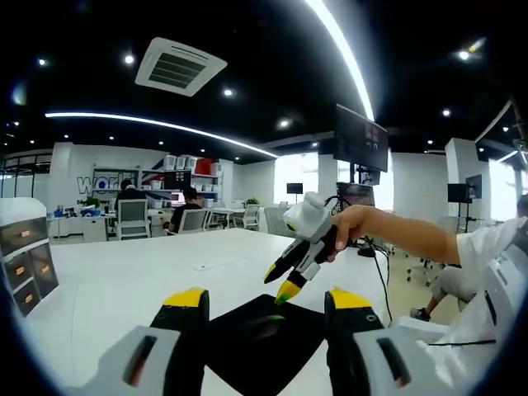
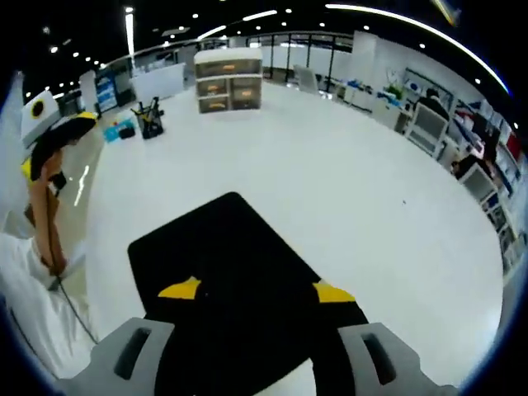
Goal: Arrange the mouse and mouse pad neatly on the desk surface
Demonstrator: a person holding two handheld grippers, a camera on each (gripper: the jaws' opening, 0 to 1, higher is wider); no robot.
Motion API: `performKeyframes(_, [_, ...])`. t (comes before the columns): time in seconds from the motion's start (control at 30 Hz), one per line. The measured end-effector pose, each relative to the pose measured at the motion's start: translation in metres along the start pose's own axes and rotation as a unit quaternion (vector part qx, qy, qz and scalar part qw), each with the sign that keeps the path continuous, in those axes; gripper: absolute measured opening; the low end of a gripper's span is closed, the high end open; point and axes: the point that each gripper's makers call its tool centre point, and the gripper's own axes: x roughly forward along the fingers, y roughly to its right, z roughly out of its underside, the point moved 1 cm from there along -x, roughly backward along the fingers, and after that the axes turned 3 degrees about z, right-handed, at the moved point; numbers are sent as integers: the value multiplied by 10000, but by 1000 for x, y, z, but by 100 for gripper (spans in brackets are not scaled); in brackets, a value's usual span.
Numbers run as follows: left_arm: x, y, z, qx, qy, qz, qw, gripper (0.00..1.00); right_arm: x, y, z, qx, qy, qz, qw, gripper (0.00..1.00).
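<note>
Hovering released, both tongs — left tongs (image 1: pixel 268 307), right tongs (image 2: pixel 256 290) — could snag and skew the flat black mouse pad (image 2: pixel 223 264) on the white desk (image 2: pixel 346 173).

mouse pad (image 2: pixel 239 280) near edge hidden behind claw, mouse possibly blurred

Bright ceiling strip lights (image 1: pixel 346 58) — glare on white desk (image 2: pixel 346 190); fisheye bending edges, soft blur.
</note>
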Motion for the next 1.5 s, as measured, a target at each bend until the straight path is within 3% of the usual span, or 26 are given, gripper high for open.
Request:
performKeyframes(0.07, [1, 0, 1, -14, -9, -7, 10000, 57, -4, 3, -2, -62, 163, 209, 9996, 49])
performKeyframes(0.33, [0, 2, 2, 5, -23, -4, 10000, 57, -16, -1, -6, -162, 663, 231, 9974, 47])
performKeyframes(0.47, [1, 2, 2, -2, -17, -14, 10000, 57, -26, 8, -14, -235, 1132, 457, 9922, 27])
performKeyframes(0.6, [2, 2, 2, 8, -25, 4, 10000, 57, -39, 7, -10, -106, 1300, 397, 9907, 31])
performKeyframes(0.7, [2, -1, 3, -8, -47, -1, 10000, 57, -47, 18, -7, -24, 1403, 589, 9884, 32])
performKeyframes(0.9, [0, -6, 1, -13, -40, -25, 10000, 57, -69, 19, 0, 353, 1919, 583, 9790, 33])
performKeyframes(1.33, [-3, -14, -1, -41, -46, -48, 10000, 57, -116, 29, 29, 472, 2349, 1198, 9634, 40])
performKeyframes(1.5, [-8, -18, -3, -36, -2, -120, 9999, 57, -140, 36, 33, 463, 2624, 1415, 9534, 43])
